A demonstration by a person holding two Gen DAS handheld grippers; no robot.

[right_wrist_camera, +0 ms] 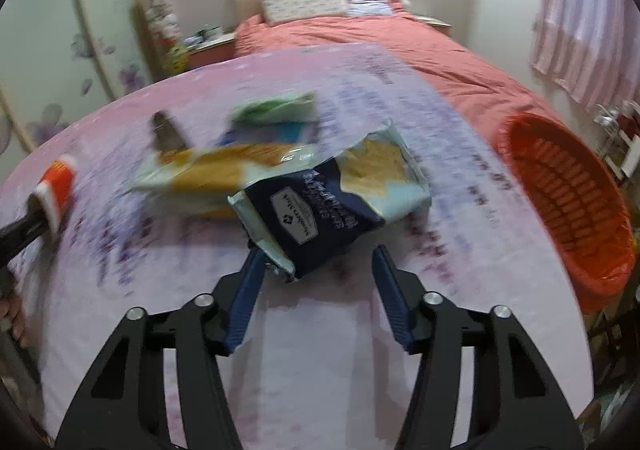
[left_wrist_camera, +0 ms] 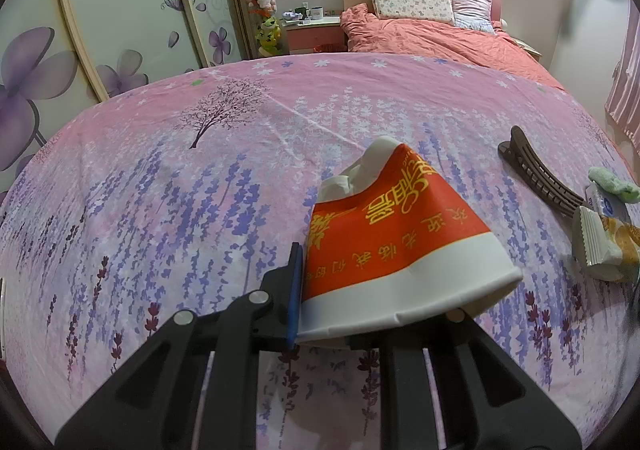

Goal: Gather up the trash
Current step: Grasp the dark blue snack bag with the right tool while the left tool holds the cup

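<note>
A wide table covered with a pink-and-lavender flowered cloth [left_wrist_camera: 168, 178] is filling both views, and a bed with a coral quilt [left_wrist_camera: 432, 34] is lying beyond its far edge. At the right edge of the table an orange slatted basket [right_wrist_camera: 568, 202] is standing tilted toward the camera, well apart from the trash at the middle.

The left gripper [left_wrist_camera: 360, 314] is pinching a crushed red-and-white paper cup [left_wrist_camera: 392, 234] by its white rim; the blue pad of one finger is pressing flat against the cup's side, while the other finger is sitting hidden behind the cup. The cup is sticking out forward from the jaws, its dented bottom end pointing away over the cloth.

The right gripper [right_wrist_camera: 316, 290] is hanging with its jaws spread, and a navy-and-pale snack bag [right_wrist_camera: 320, 210] is lying just ahead of them, its near corner reaching in between the fingertips. The left pad is sitting right at the bag's crumpled lower edge; the right pad is standing clear of it. Whether the left pad is actually touching is hard to tell through the blur.

Behind that bag a yellow-and-white wrapper [right_wrist_camera: 216, 170] is lying flat, with a green cloth-like scrap [right_wrist_camera: 276, 110] and a brown hair clip [left_wrist_camera: 536, 174] farther back.
</note>
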